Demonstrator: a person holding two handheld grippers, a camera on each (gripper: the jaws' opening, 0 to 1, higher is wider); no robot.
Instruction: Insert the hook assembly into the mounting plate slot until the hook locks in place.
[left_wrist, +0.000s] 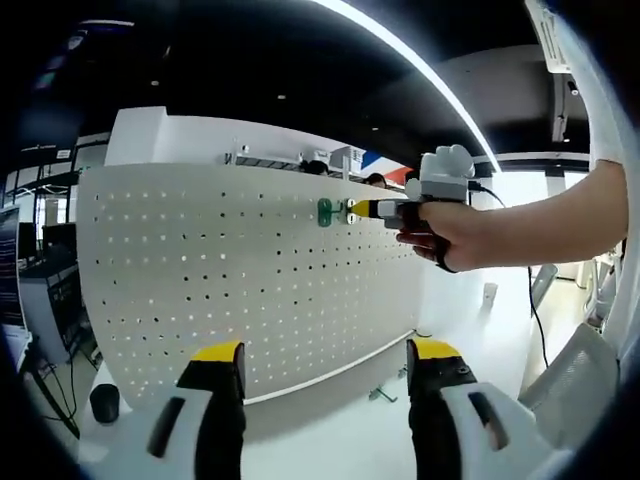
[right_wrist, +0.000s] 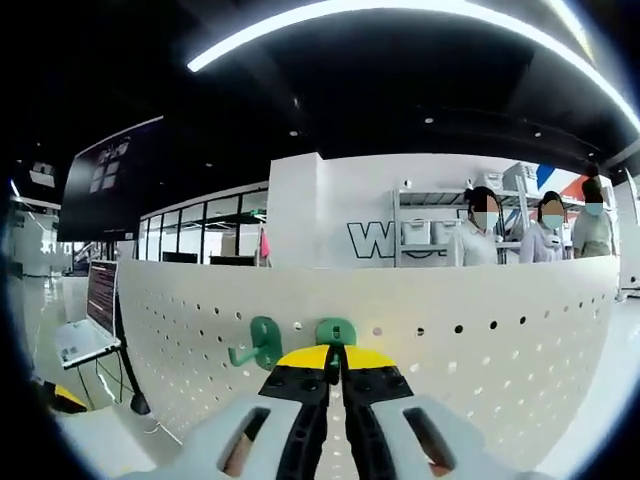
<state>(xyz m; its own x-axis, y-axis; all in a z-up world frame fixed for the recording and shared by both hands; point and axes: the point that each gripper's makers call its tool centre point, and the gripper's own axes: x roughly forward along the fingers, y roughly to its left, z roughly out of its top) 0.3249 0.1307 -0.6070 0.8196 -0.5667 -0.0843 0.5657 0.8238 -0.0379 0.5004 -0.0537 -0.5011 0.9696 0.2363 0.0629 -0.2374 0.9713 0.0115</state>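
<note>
A big white board (left_wrist: 250, 280) full of small round holes stands upright in front of both claws. It looks flat, hard and smooth. In the right gripper view, the right claw (right_wrist: 335, 362) has yellow tips on black fingers, and the two tips are pressed close together on a green hook (right_wrist: 336, 331) right at the board. This hook is shiny plastic with a rounded top. Just to the left of the claw, a second green hook (right_wrist: 257, 343) sits on the board, with a curved arm that bends out and up. In the left gripper view, the left claw (left_wrist: 328, 360) is wide apart and holds nothing; the board is well ahead of it. Up and to the right of it, a hand (left_wrist: 455, 232) holds the right claw (left_wrist: 362, 209) against the board, beside a green hook (left_wrist: 325, 210).
</note>
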